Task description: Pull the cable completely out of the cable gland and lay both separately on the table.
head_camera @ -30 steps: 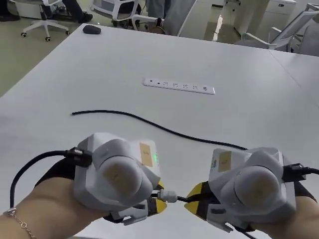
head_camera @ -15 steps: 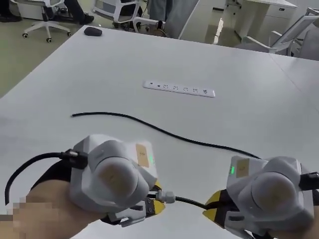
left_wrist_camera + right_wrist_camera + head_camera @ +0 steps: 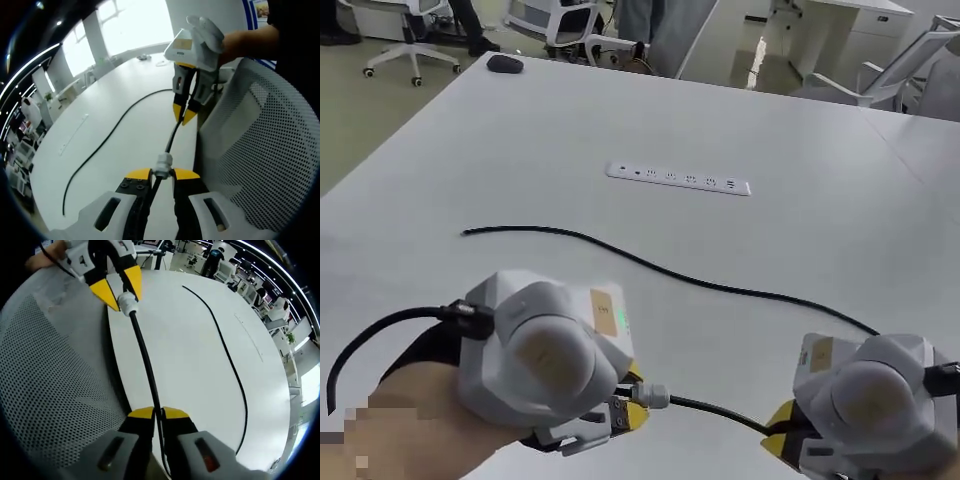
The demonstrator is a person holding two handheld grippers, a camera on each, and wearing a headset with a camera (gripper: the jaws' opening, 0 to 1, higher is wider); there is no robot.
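Note:
A white cable gland [image 3: 651, 396] sits between the yellow jaws of my left gripper [image 3: 632, 406], which is shut on it near the table's front edge. A black cable [image 3: 705, 404] runs from the gland to my right gripper [image 3: 778, 440], which is shut on it, then curves back across the table to its free end at the left. In the left gripper view, the gland [image 3: 163, 163] is held in the left gripper [image 3: 161, 174] and the cable [image 3: 172, 137] leads up to the right gripper [image 3: 184, 112]. In the right gripper view, the right gripper [image 3: 159, 413] pinches the cable [image 3: 144, 355] below the gland [image 3: 127, 302].
A white power strip [image 3: 678, 178] lies mid-table and a dark mouse [image 3: 504, 62] sits at the far left corner. Office chairs [image 3: 408, 30] stand beyond the table. A mesh chair back [image 3: 250, 145] is close beside the grippers, off the table's front edge.
My right gripper has moved right and down, away from the left one, and a longer stretch of cable now shows between gland and right jaws. The left gripper stays put.

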